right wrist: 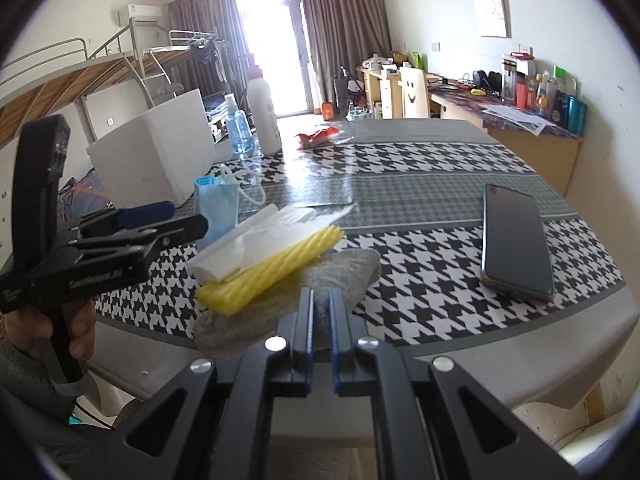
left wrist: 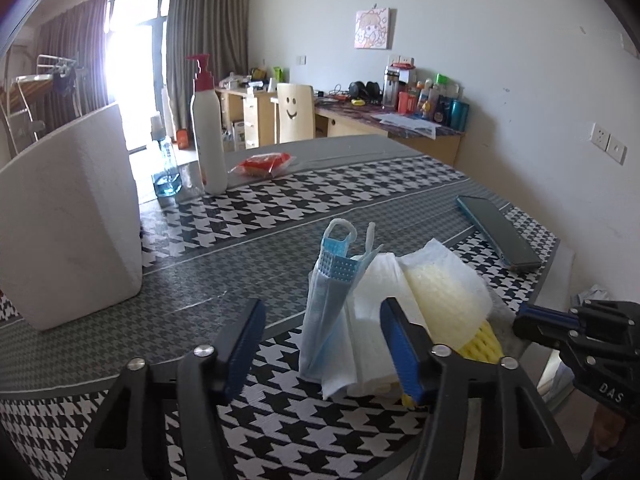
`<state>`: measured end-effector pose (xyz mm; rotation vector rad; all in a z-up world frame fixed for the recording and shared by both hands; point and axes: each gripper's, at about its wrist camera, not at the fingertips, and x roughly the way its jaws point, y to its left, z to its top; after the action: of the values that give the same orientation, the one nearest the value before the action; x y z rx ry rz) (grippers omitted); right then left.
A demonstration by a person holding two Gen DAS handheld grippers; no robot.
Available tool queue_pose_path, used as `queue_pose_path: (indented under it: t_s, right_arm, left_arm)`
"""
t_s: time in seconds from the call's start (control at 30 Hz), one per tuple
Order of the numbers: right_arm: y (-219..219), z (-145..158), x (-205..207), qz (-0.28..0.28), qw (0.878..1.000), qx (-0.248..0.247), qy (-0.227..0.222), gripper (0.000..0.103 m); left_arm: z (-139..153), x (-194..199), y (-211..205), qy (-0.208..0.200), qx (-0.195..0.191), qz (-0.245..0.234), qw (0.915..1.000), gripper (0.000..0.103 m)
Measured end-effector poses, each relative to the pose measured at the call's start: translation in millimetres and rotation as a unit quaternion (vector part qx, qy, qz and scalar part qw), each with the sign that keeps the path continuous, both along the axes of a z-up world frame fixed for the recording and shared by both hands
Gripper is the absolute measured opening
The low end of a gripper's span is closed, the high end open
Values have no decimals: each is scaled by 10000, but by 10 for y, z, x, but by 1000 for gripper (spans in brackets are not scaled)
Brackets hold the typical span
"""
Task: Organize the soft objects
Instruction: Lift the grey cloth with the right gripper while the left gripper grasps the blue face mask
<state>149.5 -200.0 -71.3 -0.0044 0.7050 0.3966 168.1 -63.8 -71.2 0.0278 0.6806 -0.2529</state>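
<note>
A stack of soft things lies near the table's front edge: a grey cloth [right wrist: 344, 268] at the bottom, a yellow sponge [right wrist: 272, 264] on it, white tissue [right wrist: 256, 240] on top, and a blue face mask [left wrist: 324, 320] standing at the stack's left side. The mask also shows in the right wrist view [right wrist: 216, 204]. My left gripper [left wrist: 320, 344] is open, its jaws on either side of the mask and tissue, not pressing them. My right gripper [right wrist: 320, 312] is shut and empty, just in front of the grey cloth.
A phone [right wrist: 516, 236] lies to the right on the houndstooth tablecloth [right wrist: 420, 160]. A white foam box [left wrist: 68, 216] stands at the left. A white pump bottle [left wrist: 208, 136], a blue spray bottle [left wrist: 166, 172] and a red packet [left wrist: 264, 164] are at the far side.
</note>
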Motion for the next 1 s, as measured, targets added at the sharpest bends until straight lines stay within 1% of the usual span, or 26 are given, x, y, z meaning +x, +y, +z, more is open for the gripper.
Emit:
queue_pose_path:
  t_s: [0.03,0.07,0.13,0.2,0.27,0.3,0.33,0.37,0.4,0.43,0.53,0.7,0.73,0.77,0.8,0.87,0.97,1.0]
  right_arm:
    - [-12,-14,3,-6,10000,8,10,9]
    - [-21,-27,10,-8,10000,22,29,9]
    - [-23,-62,17,-23,10000,8,84,9]
    - [-33,-105,27,-45,9999,-16,143,10]
    - [-43,-148,36,-25,9997,-7,250,12]
    - [-51,-156,34,-14,9997,12,263,17]
    - [-63,-161,29,-17,9997,20,257,37]
    - [-76,-159,18,-53,9997,6,222,60]
    - [-86,-149,7,-76,9998,8,167,67]
    - [-98,-130,-15,-101,9999,36,72,72]
    - [-72,-107,-26,-13,10000,41,18,72]
    - [39,-188,53,70,9998,-119,152,72]
    - [48,-208,67,61,9997,-119,198,63]
    - [50,-221,79,63,9996,-116,255,49]
    - [44,-245,105,79,9992,-105,380,45]
    - [35,-274,122,35,9988,-162,470,28]
    - [2,-239,112,43,9990,-70,439,13]
    - [-16,-212,102,40,9992,-15,410,11]
  left_arm:
    - [-16,20,-16,35,-1,-29,10000,56]
    - [-33,44,-25,75,2,-33,10000,48]
    - [-67,88,-18,168,-27,23,9999,22]
    - [-92,127,4,244,-74,85,9996,13]
    - [-93,126,11,253,-121,25,9996,11]
    - [-89,120,13,238,-133,10,9996,10]
    - [-80,116,20,215,-140,27,9997,8]
    - [-70,112,27,196,-148,31,9997,8]
    - [-63,113,25,192,-155,25,9997,8]
    - [-54,104,32,189,-190,20,9996,8]
    - [-17,74,32,145,-213,-26,9997,7]
    - [56,38,71,34,-251,-78,9996,7]
    - [70,38,73,19,-249,-87,9997,6]
    - [90,31,77,-23,-220,-105,9997,5]
    - [102,23,81,-59,-207,-122,9997,4]
    - [134,20,89,-129,-181,-111,9997,4]
    - [191,23,103,-178,-203,-109,9996,4]
    - [206,25,111,-193,-213,-104,9995,4]
